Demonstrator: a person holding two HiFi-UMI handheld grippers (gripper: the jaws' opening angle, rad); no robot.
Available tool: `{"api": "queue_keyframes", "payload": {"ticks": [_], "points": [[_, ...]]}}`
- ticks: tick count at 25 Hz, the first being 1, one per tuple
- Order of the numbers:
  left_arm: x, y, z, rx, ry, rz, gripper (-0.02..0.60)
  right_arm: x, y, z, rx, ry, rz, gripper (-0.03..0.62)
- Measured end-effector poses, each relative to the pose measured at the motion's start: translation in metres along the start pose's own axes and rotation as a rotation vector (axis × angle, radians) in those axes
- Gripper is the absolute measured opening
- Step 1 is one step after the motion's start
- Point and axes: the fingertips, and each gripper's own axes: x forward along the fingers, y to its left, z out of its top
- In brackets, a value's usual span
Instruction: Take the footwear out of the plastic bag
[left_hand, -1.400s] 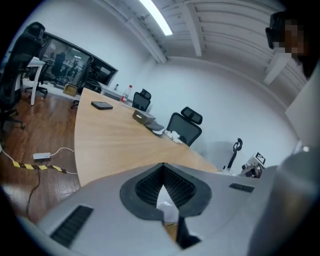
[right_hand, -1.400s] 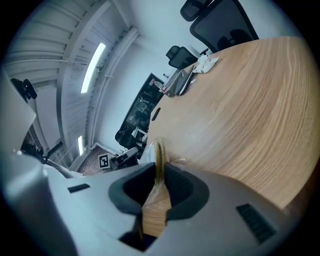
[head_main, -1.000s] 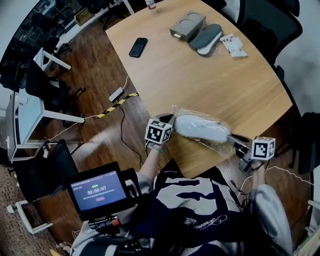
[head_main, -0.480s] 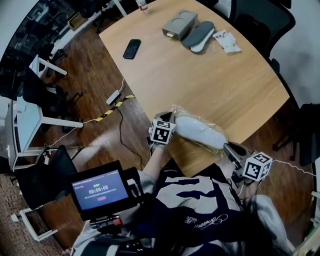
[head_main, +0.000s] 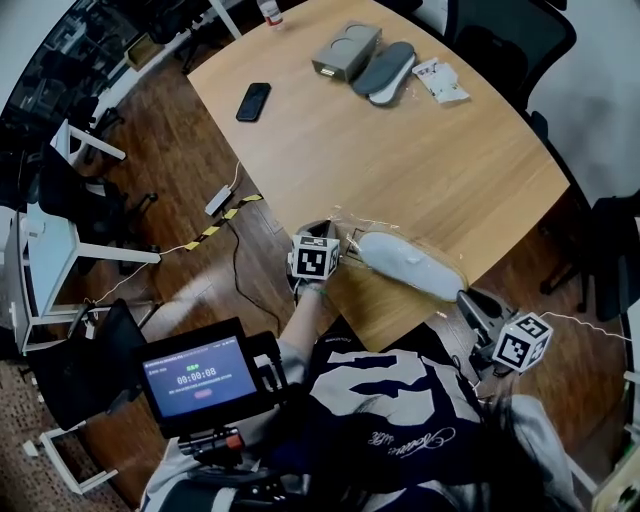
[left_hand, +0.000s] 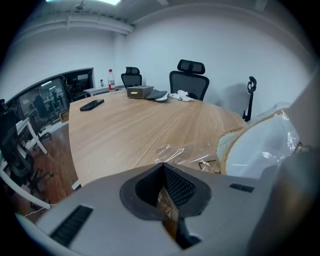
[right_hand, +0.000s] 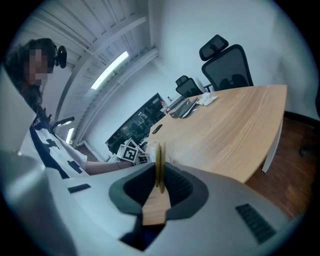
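A white slipper (head_main: 412, 263) lies inside a clear plastic bag (head_main: 352, 220) at the near edge of the wooden table (head_main: 420, 160). My left gripper (head_main: 340, 253) is at the bag's left end, jaws shut on a fold of its plastic (left_hand: 170, 154). In the left gripper view the slipper (left_hand: 260, 145) fills the right side. My right gripper (head_main: 468, 298) is at the bag's right end, just off the table edge. Its jaws are closed on a thin yellowish edge (right_hand: 159, 165), which looks like the bag's end. Its view looks along the bag toward the left gripper's marker cube (right_hand: 131, 150).
At the far end of the table are a black phone (head_main: 253, 101), a grey box (head_main: 346, 52), a grey insole pair (head_main: 385, 70) and a small packet (head_main: 438, 82). Office chairs (head_main: 500, 35) stand behind it. A cable and power strip (head_main: 218, 200) lie on the floor at left.
The right gripper's marker cube has dropped lower and back toward the person, tilting the gripper below the table edge. The left gripper has kept its hold at the bag's left end.
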Motion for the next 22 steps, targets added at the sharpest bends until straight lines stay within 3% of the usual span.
{"api": "queue_keyframes", "payload": {"ticks": [8,14,22], "points": [[0.0,0.001,0.0,0.009,-0.005,0.04,0.003,-0.062,-0.018,0.01,0.147,-0.071,-0.116,0.051],[-0.002,0.007,0.0,-0.005,-0.014,0.081,0.003,-0.117,-0.012,0.043,0.211,-0.245,-0.167,0.049],[0.0,0.012,0.0,-0.013,-0.014,0.125,0.003,-0.146,0.031,0.115,0.122,-0.478,-0.113,0.048]]}}
